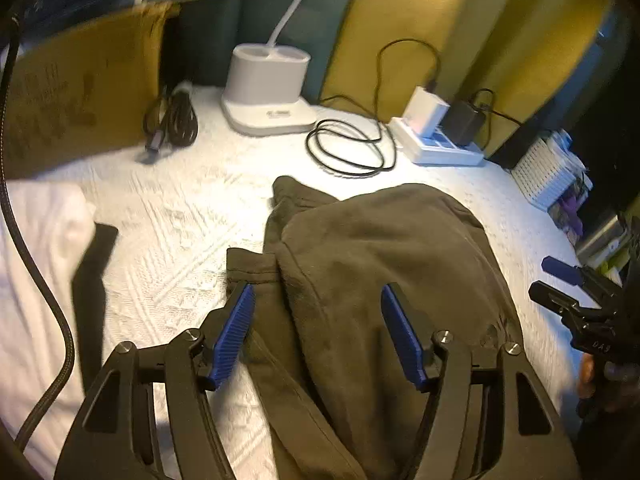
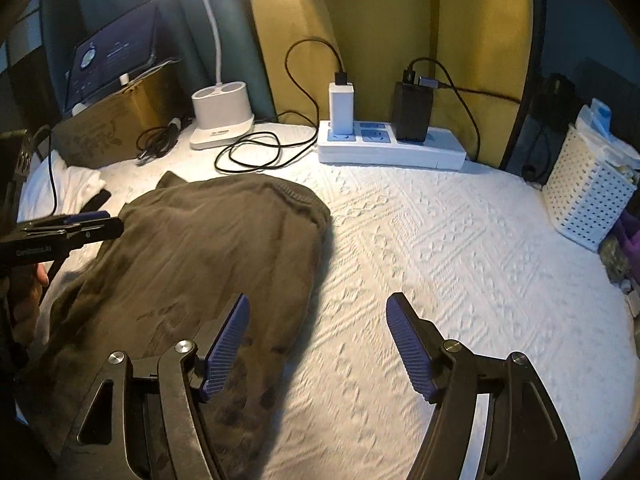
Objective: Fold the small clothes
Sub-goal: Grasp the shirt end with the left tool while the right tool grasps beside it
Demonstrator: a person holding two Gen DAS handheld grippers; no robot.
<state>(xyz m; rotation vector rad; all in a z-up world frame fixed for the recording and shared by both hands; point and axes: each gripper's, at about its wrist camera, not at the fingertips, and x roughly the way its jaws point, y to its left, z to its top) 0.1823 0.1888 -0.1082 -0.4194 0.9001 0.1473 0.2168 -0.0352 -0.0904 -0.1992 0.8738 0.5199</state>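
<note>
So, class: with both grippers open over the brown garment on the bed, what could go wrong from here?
1. The coiled black cable lies just beyond the brown garment; a forward sweep might snag it.
2. The garment is bunched, with a flap sticking out, so a fold may come out lopsided.
3. The right gripper hangs mostly over bare white bedcover, and could pinch it instead.

The olive garment (image 1: 384, 280) runs off the bottom edge of both wrist views, so its near end is unseen. Beside it, the white cloth (image 1: 36, 264) is cut by the left edge, and printing on the cardboard box (image 1: 80, 88) behind is too blurred to read
</note>
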